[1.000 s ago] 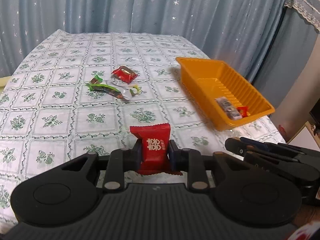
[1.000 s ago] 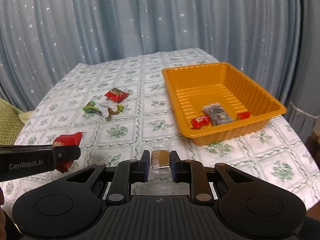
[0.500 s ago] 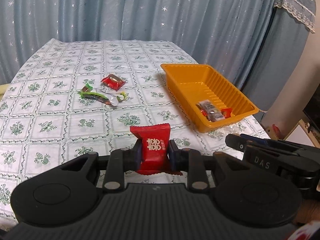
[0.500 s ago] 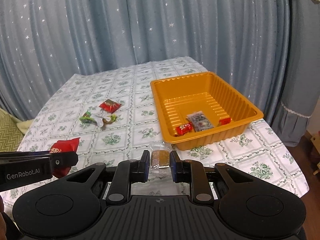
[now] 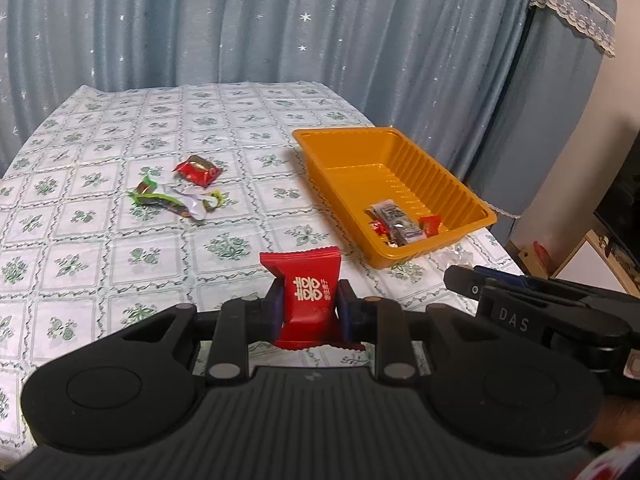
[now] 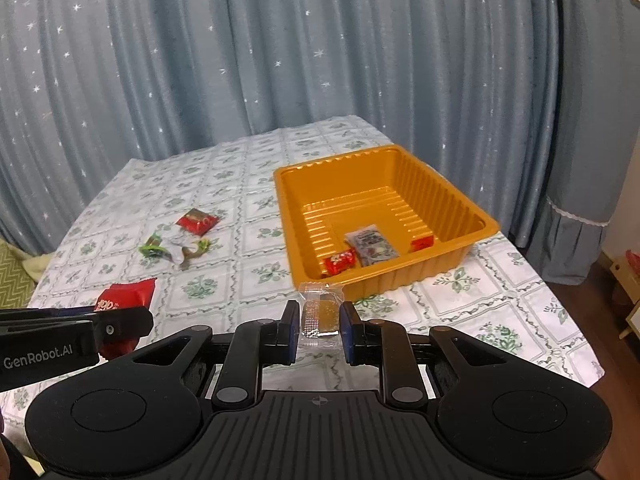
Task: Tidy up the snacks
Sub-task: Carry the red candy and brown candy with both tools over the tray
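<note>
Snacks gripped in both hands, lifted higher than a second ago.
My left gripper (image 5: 308, 307) fingers clamp the red packet (image 5: 306, 300); my right gripper (image 6: 319, 327) pinches a clear-wrapped biscuit (image 6: 320, 312). Orange tray (image 6: 460, 208) sits at one o'clock on the worktop (image 5: 80, 240), farther off now; only the right view shows its three snacks plainly.

tray snacks' (image 6: 370, 244) labels unreadably small

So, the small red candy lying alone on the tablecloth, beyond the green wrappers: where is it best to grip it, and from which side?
Grip the red candy across its plump middle, coming from above with the jaws over its short sides. It lies flat, and its crimped ends look thin and likely to slip. The green wrappers lie close on the near side, so a steep approach should avoid them.
</note>
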Tool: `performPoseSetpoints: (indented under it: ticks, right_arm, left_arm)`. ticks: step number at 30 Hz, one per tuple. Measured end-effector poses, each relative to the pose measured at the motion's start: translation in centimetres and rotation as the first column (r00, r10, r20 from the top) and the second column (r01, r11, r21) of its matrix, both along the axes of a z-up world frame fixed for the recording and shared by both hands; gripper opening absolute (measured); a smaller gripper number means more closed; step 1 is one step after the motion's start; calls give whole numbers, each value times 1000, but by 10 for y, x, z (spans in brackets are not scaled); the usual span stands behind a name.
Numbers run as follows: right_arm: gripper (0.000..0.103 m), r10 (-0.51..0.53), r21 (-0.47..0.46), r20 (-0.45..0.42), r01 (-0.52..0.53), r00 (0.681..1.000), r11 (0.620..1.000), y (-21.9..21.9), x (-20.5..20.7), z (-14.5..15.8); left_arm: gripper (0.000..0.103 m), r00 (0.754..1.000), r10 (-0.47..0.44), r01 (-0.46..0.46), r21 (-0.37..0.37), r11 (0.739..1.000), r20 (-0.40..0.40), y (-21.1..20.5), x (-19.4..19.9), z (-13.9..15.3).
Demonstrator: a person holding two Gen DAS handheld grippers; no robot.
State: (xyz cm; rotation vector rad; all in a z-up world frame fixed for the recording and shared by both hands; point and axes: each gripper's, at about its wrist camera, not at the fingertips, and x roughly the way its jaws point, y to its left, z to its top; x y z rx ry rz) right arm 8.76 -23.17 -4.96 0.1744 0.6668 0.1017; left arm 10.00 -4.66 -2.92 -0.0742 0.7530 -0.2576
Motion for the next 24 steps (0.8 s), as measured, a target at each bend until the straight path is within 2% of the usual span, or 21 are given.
performPoseSetpoints:
  ticks: [16,24]
  right_arm:
    - [22,-87,-7,14,88,996,996,-49,13,5]
    - [22,-104,7,40,104,994,995,-72,38,11]
  left_arm:
    - [24,995,-94,94,-22,995,18,-48,29,6]
    - [24,992,-125,126,-29,992,31,-72,61,7]
